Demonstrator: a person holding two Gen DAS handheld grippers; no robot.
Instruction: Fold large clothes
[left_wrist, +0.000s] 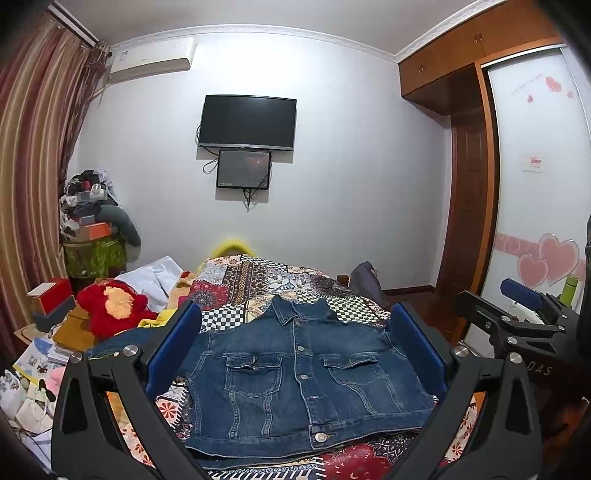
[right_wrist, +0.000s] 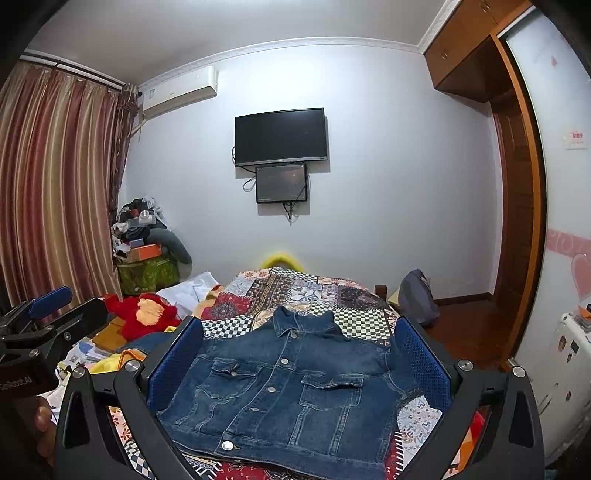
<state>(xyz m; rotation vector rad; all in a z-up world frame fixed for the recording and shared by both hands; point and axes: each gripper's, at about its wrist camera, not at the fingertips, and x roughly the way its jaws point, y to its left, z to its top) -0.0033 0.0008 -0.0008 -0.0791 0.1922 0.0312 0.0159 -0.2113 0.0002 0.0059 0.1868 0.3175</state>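
Note:
A dark blue denim jacket (left_wrist: 299, 376) lies flat and buttoned, front up, collar away from me, on a patchwork bedspread (left_wrist: 266, 280). One sleeve runs out to the left (left_wrist: 122, 339). My left gripper (left_wrist: 295, 332) is open and empty, held above the jacket's near hem, its blue pads (left_wrist: 173, 347) wide apart. My right gripper (right_wrist: 299, 347) is open and empty too, hovering over the jacket (right_wrist: 288, 391) from slightly further right. Each gripper shows at the edge of the other's view: the right one (left_wrist: 524, 314), the left one (right_wrist: 48, 314).
A red plush toy (left_wrist: 110, 306), yellow and white cloths and scattered papers (left_wrist: 33, 373) lie left of the jacket. Boxes and a piled rack (left_wrist: 88, 229) stand by the curtain. A grey bag (right_wrist: 417, 295) sits at the bed's right edge. A wardrobe (right_wrist: 517, 184) lines the right wall.

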